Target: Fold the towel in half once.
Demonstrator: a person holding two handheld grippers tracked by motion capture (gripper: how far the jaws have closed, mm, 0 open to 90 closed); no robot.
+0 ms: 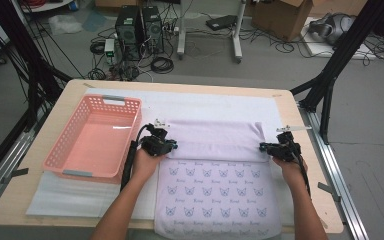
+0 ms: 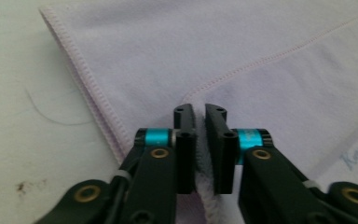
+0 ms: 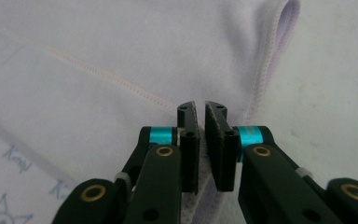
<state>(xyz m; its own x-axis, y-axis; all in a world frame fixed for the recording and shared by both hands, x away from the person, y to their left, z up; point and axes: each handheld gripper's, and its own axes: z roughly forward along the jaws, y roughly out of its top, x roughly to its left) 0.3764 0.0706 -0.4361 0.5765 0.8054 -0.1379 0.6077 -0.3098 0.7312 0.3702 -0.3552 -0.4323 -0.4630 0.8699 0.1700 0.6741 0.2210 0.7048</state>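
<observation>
At the far left of the table (image 1: 280, 107), a pink plastic basket (image 1: 92, 137) with perforated walls and grey handles is seen standing empty on a white padded mat (image 1: 65, 195). Just right of it, the left gripper (image 1: 161, 145) is held at the left side of a pale lilac towel (image 1: 215, 175), which lies flat at the middle of the table with its far portion turned over toward the near side. The folding of the towel is judged to be the step in hand, with the first fold laid but not yet released. In the left gripper view, the left gripper's jaws are closed on the fleecy hemmed edge, a thin ridge of cloth being pinched between them. The towel's folded-over face is plain and soft, edged with pink stitching, while the near face is printed with rows of small blue cat heads and script. At the right edge, the right gripper (image 1: 279, 148) is likewise clamped on the towel's hem, as its own view shows. The next move is judged to call for both edges to be set down level and released together, so that the hems stay aligned and no crease is dragged into the limp fabric.
</observation>
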